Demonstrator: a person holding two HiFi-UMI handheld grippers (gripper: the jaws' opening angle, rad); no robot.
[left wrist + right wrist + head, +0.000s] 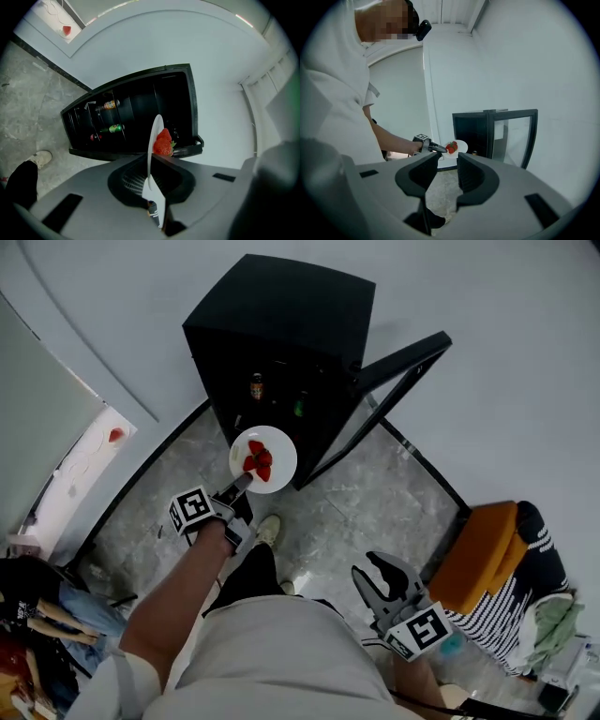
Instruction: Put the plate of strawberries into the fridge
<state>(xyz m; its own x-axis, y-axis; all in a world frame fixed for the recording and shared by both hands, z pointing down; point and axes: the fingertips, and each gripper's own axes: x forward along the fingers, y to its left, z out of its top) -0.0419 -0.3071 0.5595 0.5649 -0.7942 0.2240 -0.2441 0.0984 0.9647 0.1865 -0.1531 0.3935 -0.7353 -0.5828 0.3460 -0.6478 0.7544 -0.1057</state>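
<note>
We pinch the rim of the white plate (281,444) of strawberries (259,461) in our left claw (244,483), jaws almost together. The plate hangs just before the open black fridge (281,324). Our right claw (449,165) stands apart, empty, well back.

Your right gripper (449,160) sits low in the foreground, its jaws apart with nothing between them. Beyond them your bare arm (391,138) reaches out with the left gripper (439,149), which is clamped on the rim of a white plate (461,146) carrying red strawberries (451,147). The plate hangs just in front of the black fridge (471,133), whose glass door (513,136) stands swung open on the right. A pale wall (525,61) rises behind, and grey stone floor (440,190) shows below.
</note>
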